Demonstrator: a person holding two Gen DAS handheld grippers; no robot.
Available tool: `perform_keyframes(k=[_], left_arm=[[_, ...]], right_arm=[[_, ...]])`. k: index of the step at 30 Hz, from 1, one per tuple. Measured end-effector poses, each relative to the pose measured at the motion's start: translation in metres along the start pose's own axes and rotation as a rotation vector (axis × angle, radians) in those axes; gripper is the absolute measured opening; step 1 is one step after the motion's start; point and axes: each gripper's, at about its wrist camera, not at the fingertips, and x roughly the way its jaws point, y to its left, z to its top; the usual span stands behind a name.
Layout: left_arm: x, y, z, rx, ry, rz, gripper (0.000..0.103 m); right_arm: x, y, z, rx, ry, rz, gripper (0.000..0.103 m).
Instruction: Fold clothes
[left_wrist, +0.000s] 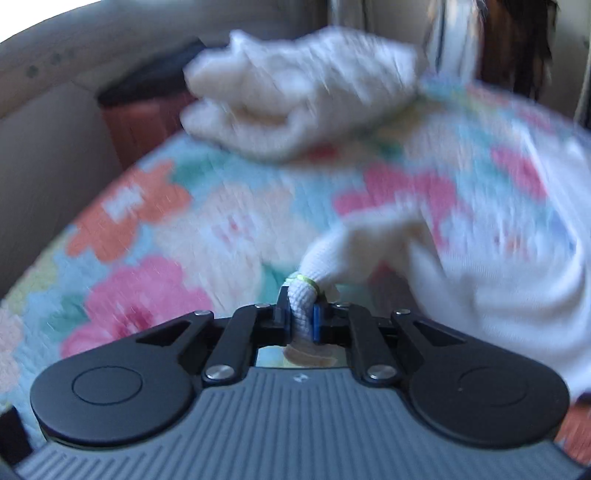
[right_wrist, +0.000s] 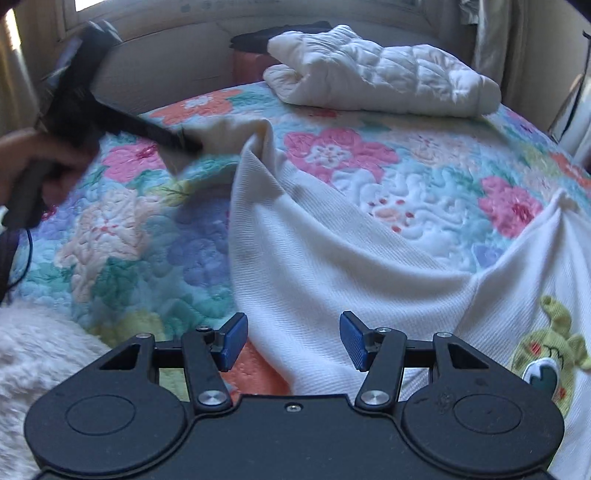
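Note:
A cream knit sweater (right_wrist: 314, 258) with a green cartoon patch (right_wrist: 546, 362) lies spread on a floral quilt (right_wrist: 147, 240). My left gripper (left_wrist: 301, 314) is shut on the sweater's ribbed sleeve cuff (left_wrist: 303, 295) and holds it above the quilt; the left wrist view is motion-blurred. In the right wrist view the left gripper (right_wrist: 184, 144) shows at the far left, pulling the sleeve end. My right gripper (right_wrist: 293, 341) is open and empty, its blue pads (right_wrist: 232, 343) hovering over the sweater's near edge.
A folded white quilted garment (right_wrist: 380, 70) lies at the far side of the bed, also in the left wrist view (left_wrist: 295, 96). A fluffy white fabric (right_wrist: 33, 369) sits at the near left. A reddish box (right_wrist: 247, 62) and wall stand behind the bed.

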Motion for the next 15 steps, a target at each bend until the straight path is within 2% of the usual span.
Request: perform_keyframes(k=[3, 6, 9, 11, 13, 15], left_arm=[[-0.018, 0.04, 0.03, -0.161, -0.031, -0.036, 0.01], [-0.016, 0.08, 0.048, -0.311, -0.004, -0.041, 0.012], [0.009, 0.082, 0.048, -0.28, 0.086, 0.015, 0.016], [0.022, 0.073, 0.043, -0.245, 0.129, 0.068, 0.022], [0.026, 0.062, 0.037, -0.212, 0.124, 0.115, 0.045], [0.026, 0.054, 0.034, -0.174, 0.102, 0.166, 0.059]], right_arm=[[0.003, -0.007, -0.005, 0.037, -0.008, 0.01, 0.061], [0.011, -0.014, -0.01, 0.08, 0.011, 0.036, 0.061], [0.017, -0.023, -0.016, 0.166, 0.018, 0.053, 0.061], [0.009, -0.024, -0.019, 0.218, -0.002, 0.062, 0.061], [-0.014, -0.021, -0.026, 0.25, -0.031, 0.052, 0.061], [-0.041, -0.02, -0.038, 0.286, -0.062, 0.032, 0.061]])
